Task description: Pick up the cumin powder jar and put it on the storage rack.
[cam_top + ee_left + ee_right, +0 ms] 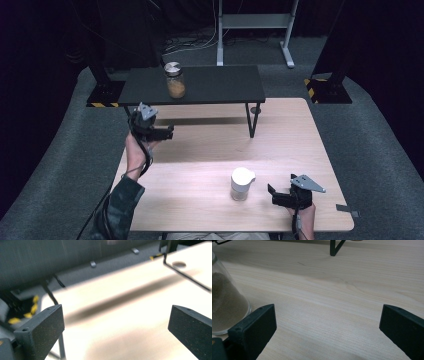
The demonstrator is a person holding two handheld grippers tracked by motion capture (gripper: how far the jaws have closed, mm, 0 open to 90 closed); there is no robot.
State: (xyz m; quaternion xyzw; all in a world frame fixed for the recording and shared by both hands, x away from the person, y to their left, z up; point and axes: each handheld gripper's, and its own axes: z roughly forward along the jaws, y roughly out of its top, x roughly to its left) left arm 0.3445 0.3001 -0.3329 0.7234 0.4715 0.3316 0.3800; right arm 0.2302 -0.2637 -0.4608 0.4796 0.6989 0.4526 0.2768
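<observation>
The left gripper [167,133] is black, blocky, with a grey three-cornered plate [145,111] on top and a dark cable [95,215] trailing off the desk's near left corner. The sleeve [120,205] on that arm is dark green, loosely patterned. The right gripper [270,191] is the same make, with its own plate [307,183] and a thin cable at the wrist. Up close the jaws are thick matt-black slabs, finely speckled, square-cornered, each with a small round hole near the top edge.

Pale wood table [210,165] — black shelf [210,87], white-lidded jar [242,184] — silver-lidded jar [174,80] of tan powder.
</observation>
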